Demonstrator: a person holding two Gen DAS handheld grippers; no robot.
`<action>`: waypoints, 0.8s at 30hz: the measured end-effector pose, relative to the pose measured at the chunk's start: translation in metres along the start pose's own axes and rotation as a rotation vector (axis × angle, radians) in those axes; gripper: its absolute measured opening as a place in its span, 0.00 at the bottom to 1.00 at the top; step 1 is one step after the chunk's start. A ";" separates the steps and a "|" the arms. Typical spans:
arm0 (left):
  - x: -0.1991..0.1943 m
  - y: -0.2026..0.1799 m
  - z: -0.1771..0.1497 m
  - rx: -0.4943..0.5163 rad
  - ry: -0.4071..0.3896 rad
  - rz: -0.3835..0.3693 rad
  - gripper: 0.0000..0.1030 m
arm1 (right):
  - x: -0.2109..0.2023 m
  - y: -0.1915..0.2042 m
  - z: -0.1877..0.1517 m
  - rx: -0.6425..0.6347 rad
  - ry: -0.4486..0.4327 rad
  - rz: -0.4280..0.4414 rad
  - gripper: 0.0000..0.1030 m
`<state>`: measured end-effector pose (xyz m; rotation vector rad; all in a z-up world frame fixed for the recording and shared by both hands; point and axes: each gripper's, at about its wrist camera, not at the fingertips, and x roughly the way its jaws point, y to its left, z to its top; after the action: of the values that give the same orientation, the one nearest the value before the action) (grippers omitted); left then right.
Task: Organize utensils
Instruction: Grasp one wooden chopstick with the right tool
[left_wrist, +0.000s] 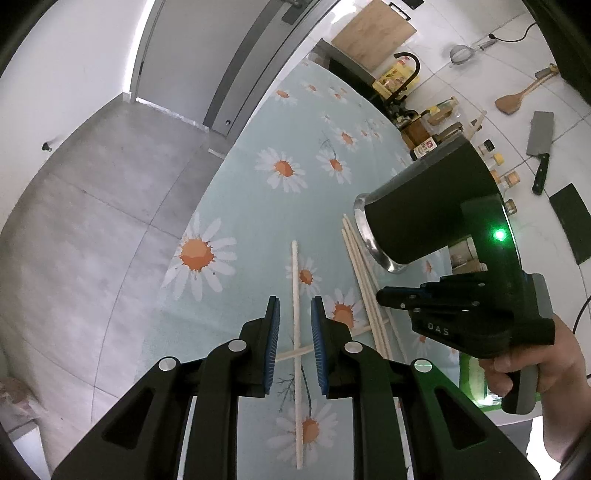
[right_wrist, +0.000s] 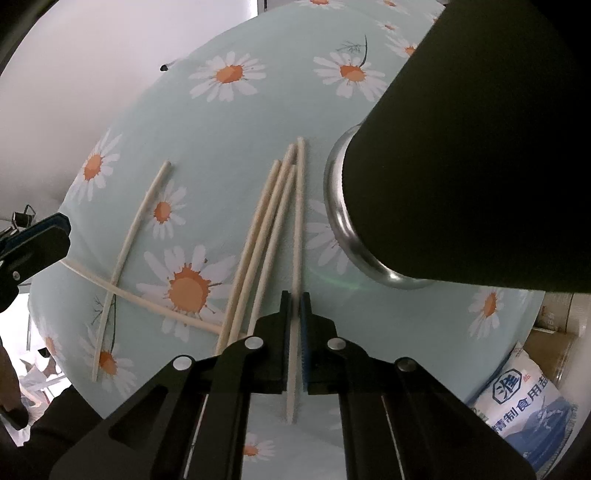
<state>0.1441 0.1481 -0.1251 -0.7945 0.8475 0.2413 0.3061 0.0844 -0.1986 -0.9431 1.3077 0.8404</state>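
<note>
In the right wrist view the right gripper, at lower centre of the frame, has its jaws drawn together on a pale slender wooden chopstick, the blue pads pinching its shaft. This stick's long axis runs straight up the frame from the jaws, parallel to the pad faces, its far tip ending just beside the steel rim of the dark tumbler lying on its side at upper right. Three more pale chopsticks fan just left of it, so a lift looks likely to brush them. In the left wrist view the left gripper stands narrowly open, astride a single pale chopstick without touching it, that stick also running lengthwise up the frame over the daisy-printed light blue tablecloth.
</note>
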 end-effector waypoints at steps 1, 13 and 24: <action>0.000 0.000 0.000 0.001 0.002 0.002 0.16 | 0.000 0.000 0.000 0.004 -0.001 0.001 0.05; 0.006 -0.007 0.007 0.043 0.039 0.047 0.16 | -0.036 -0.009 -0.018 0.044 -0.087 0.048 0.05; 0.013 -0.043 0.008 0.240 0.164 0.108 0.16 | -0.073 -0.030 -0.053 0.150 -0.212 0.146 0.05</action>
<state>0.1783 0.1220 -0.1088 -0.5497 1.0540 0.1671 0.3060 0.0248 -0.1239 -0.6282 1.2466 0.9145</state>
